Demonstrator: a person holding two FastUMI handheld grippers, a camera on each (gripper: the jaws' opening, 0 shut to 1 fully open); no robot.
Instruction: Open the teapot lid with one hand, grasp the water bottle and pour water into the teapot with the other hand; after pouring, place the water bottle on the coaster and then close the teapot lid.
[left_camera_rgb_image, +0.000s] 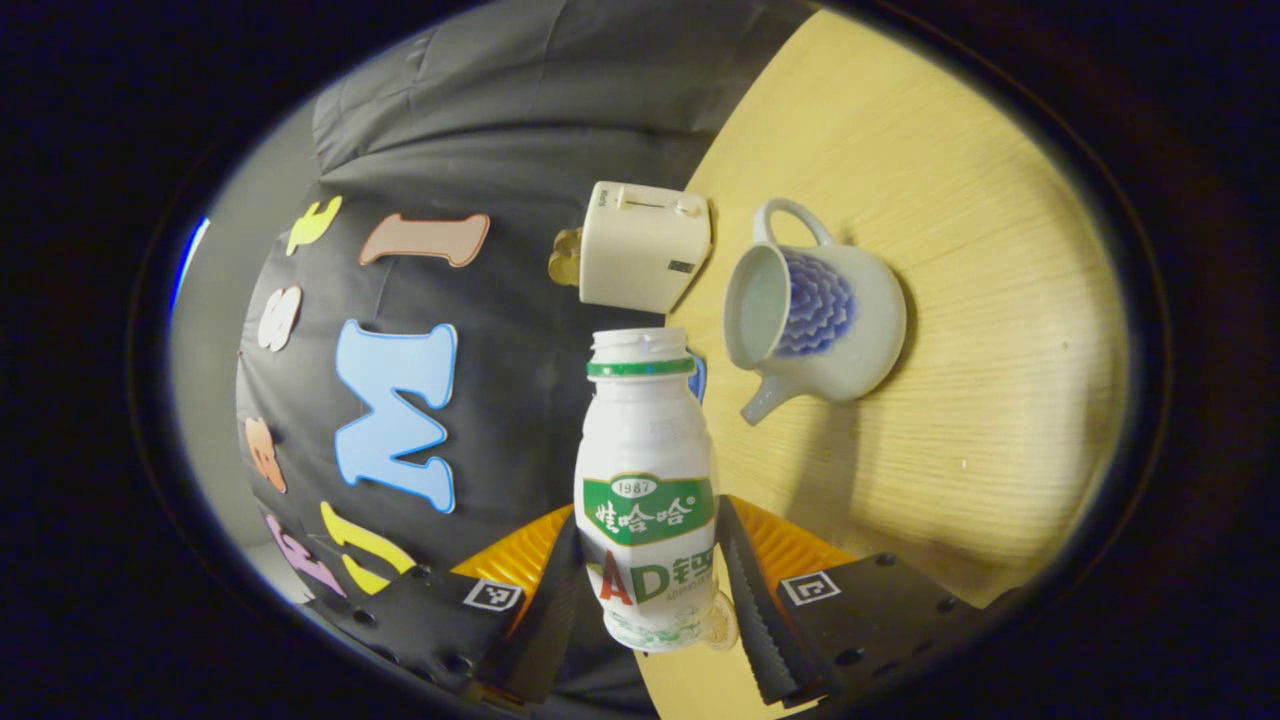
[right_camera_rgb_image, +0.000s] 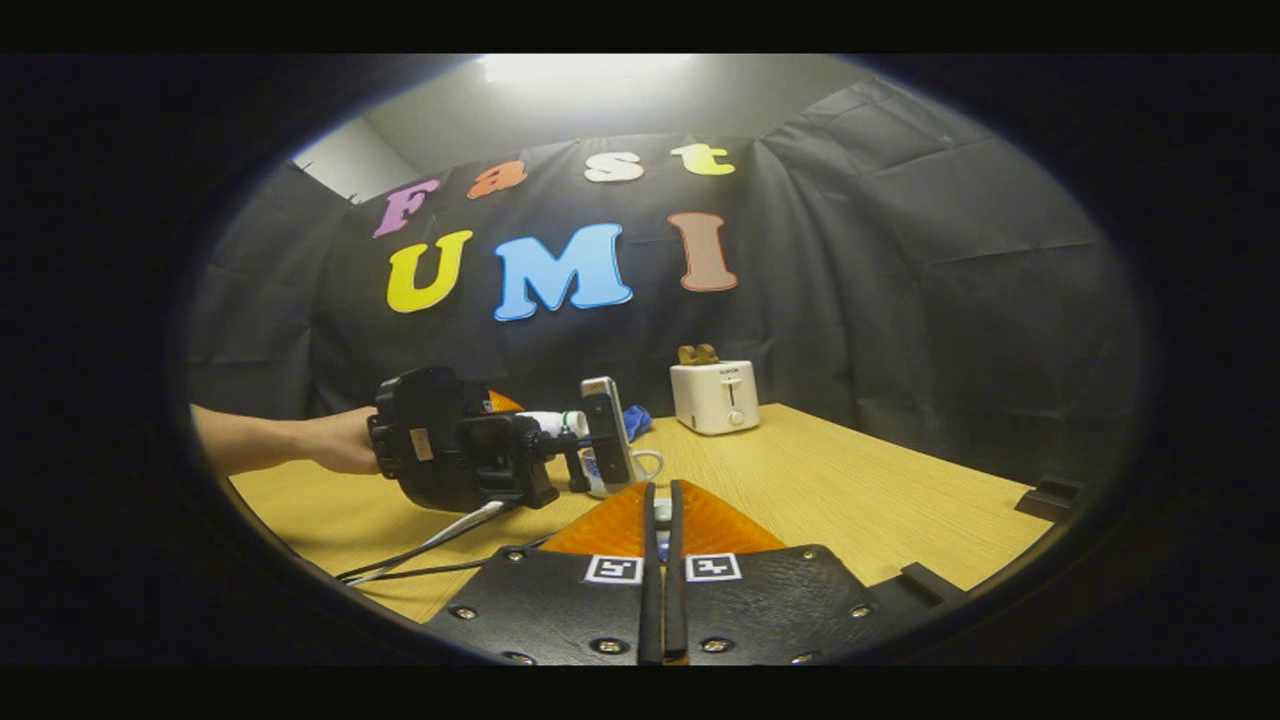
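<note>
- Left gripper (left_camera_rgb_image: 648, 590): fingers clamped on the lower body of the water bottle (left_camera_rgb_image: 646, 480), which is tipped on its side, cap off, mouth near the teapot (left_camera_rgb_image: 815, 320).
- Teapot stands lidless on the table (left_camera_rgb_image: 1000, 420), beside the toaster (left_camera_rgb_image: 640, 245).
- Right gripper (right_camera_rgb_image: 661, 590): fingers pressed together; something small may sit between the tips, cannot tell what.
- Step judged: pouring. Next: bring the mouth over the opening and tilt further.

My left tongs (left_camera_rgb_image: 648, 590) have black plates studded with screws, each bearing a square black-and-white marker, over ribbed orange housing. My right tongs (right_camera_rgb_image: 661, 560) look alike. The left tool's black body (right_camera_rgb_image: 440, 440) trails white and black cables (right_camera_rgb_image: 430, 552); my forearm (right_camera_rgb_image: 260, 440) is unsleeved.
</note>
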